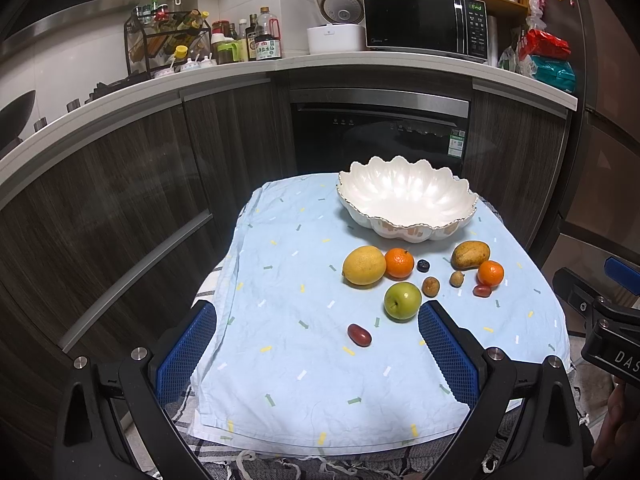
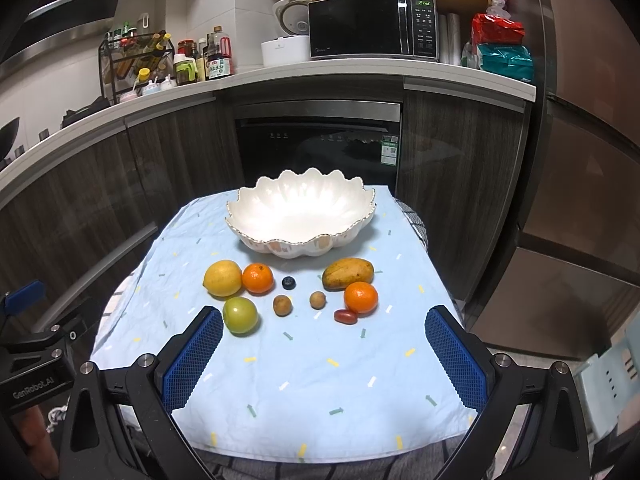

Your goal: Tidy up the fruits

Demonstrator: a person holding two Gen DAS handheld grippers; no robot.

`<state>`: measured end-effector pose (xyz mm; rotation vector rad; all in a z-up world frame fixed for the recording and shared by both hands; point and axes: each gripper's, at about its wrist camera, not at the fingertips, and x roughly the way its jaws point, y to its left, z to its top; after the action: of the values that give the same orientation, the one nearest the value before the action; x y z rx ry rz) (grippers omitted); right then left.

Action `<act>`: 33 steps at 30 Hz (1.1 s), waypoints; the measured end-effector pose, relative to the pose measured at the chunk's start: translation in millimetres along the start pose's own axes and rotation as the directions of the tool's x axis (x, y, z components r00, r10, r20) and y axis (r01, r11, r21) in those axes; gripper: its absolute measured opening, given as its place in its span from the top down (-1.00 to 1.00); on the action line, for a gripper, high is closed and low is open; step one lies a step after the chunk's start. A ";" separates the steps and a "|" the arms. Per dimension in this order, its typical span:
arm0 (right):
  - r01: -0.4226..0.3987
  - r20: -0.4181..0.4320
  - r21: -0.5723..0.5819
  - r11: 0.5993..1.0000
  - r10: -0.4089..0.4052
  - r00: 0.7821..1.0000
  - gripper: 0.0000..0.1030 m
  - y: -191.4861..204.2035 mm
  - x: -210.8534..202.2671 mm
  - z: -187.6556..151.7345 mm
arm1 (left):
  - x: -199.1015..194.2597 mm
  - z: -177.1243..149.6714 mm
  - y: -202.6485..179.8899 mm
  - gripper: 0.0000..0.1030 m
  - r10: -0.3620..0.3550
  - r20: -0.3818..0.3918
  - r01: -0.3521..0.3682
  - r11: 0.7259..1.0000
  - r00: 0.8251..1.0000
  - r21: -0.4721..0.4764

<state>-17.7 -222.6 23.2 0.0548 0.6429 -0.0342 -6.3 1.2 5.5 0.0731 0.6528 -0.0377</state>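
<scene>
Both tools hang wide apart and empty above the near edge of the pale blue cloth-covered bench (image 2: pixel 320 380): left tool (image 1: pixel 316 356), right tool (image 2: pixel 324 356). The scalloped white ceramic bowl (image 2: pixel 300 216) sits empty at the far end, with the yellow lemon (image 2: pixel 222 278), green apple (image 2: pixel 240 315) and mango (image 2: pixel 348 273) lying just before it.

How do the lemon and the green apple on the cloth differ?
The lemon is yellow and oval with a nub at one end; the green apple is rounder, with a stem dimple on top. The lemon touches an orange nearer the bowl; the apple sits apart, closer to the grippers. Both lie on the blue cloth, outside the bowl.
</scene>
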 end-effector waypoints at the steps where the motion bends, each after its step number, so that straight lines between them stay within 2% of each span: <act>1: 0.000 0.000 0.001 1.000 0.000 1.000 -0.99 -0.1 -0.2 0.0 | -0.3 0.1 0.2 -1.00 0.000 -0.001 0.000 1.000 1.000 0.000; 33: -0.002 -0.002 0.006 1.000 0.002 1.000 -0.99 -3.0 -0.9 0.1 | 0.0 -0.4 -0.5 -1.00 0.002 0.001 -0.002 1.000 1.000 0.002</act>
<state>-18.4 -225.5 23.7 0.0612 0.6448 -0.0345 -6.6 0.7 5.1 0.0757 0.6514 -0.0367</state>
